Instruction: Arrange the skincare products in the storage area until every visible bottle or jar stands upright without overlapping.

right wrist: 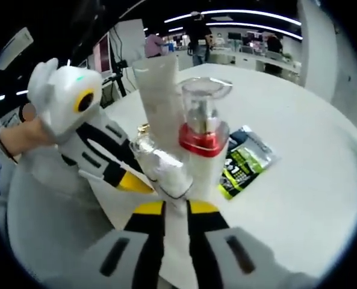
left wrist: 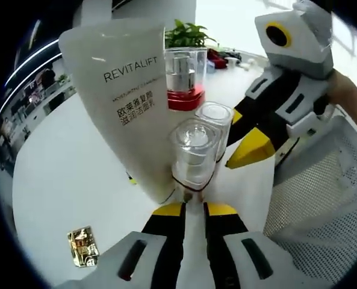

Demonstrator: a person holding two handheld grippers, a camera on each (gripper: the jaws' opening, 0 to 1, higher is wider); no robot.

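While I work at the white table [left wrist: 64,180], my left gripper [left wrist: 193,201] has its jaws nearly together around the base of the near clear bottle [left wrist: 193,153], though whether they truly pinch it I cannot tell. My right gripper [right wrist: 177,201] sits just as close under the same cluster, grip also unclear. Taking the tall white Revitalift tube [left wrist: 127,96] as landmark: the clear bottle stands touching its front, a second clear-capped bottle [left wrist: 217,117] just beside that, and the red-collared bottle [left wrist: 184,78] behind. I judge the tube soft and light, best held low; the clear bottles hard, slick, tippy. A mesh basket [left wrist: 322,192] lies beside the group, contents hidden. A green sachet [right wrist: 244,159] lies flat nearby.
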